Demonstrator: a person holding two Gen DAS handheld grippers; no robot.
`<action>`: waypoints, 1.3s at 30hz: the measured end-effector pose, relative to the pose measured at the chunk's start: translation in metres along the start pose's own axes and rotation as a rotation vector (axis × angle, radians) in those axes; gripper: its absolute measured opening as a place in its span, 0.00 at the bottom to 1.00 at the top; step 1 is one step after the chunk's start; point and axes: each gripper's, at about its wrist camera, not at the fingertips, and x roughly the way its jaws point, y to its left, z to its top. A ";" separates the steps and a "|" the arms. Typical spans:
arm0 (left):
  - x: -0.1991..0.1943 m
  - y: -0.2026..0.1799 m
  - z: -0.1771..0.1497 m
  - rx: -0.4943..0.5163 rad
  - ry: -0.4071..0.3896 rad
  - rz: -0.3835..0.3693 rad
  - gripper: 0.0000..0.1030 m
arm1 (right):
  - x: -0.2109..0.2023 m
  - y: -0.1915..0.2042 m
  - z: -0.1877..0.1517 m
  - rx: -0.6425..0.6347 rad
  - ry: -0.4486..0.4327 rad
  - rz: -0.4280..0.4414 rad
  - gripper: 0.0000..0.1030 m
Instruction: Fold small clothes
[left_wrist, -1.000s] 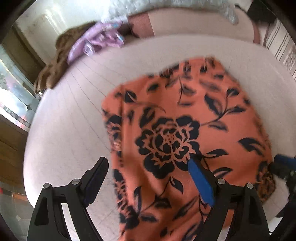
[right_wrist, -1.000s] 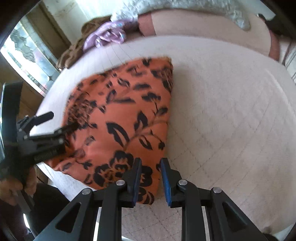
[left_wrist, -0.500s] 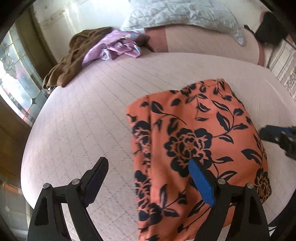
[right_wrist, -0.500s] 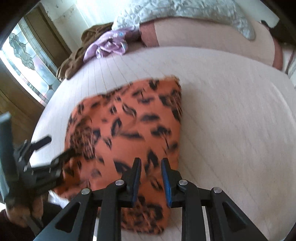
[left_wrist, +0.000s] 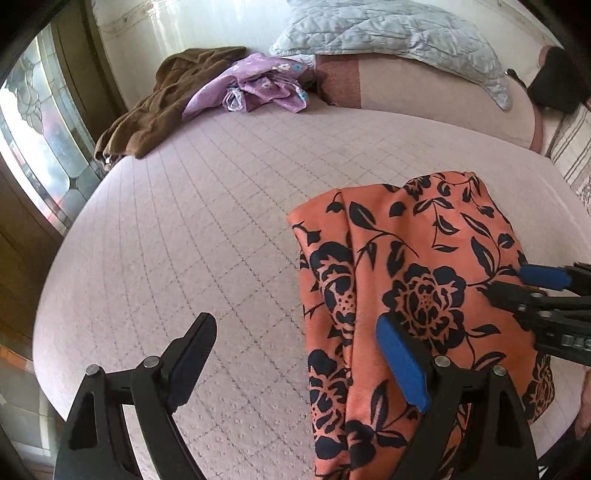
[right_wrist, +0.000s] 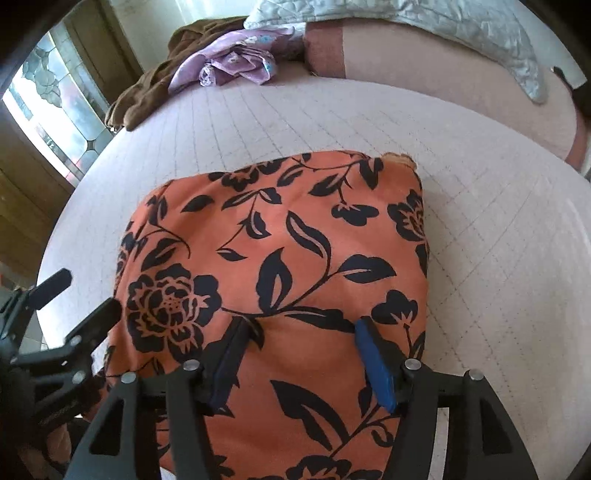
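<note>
The orange floral garment (right_wrist: 280, 266) lies folded on the bed (left_wrist: 207, 206), at its near edge. Right gripper (right_wrist: 301, 354): jaws opening, poised above the fabric, not pinching it. Left gripper (left_wrist: 295, 354): jaws released and spread wide, straddling the garment's left edge. Brown clothing (left_wrist: 155, 107) and purple clothing (left_wrist: 258, 83) occupy the far left corner.

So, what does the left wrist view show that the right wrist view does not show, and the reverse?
Only the left wrist view shows a dark object at the far right edge and a striped fabric near it.

Only the right wrist view shows the garment's frayed far corner and the left gripper from outside.

Both show the orange floral garment on the pink bed cover, a brown cloth, a purple cloth, a grey pillow and the right gripper, whose jaws are opening over the garment.
</note>
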 end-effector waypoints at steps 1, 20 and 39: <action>0.001 0.002 -0.001 -0.008 -0.001 -0.002 0.86 | -0.004 0.000 -0.002 0.003 -0.007 0.003 0.62; 0.035 -0.007 0.002 -0.011 -0.001 0.033 0.95 | 0.000 0.005 -0.042 -0.022 -0.069 -0.091 0.32; -0.157 -0.016 -0.004 -0.045 -0.226 0.086 0.94 | -0.154 -0.030 -0.096 0.061 -0.332 0.009 0.61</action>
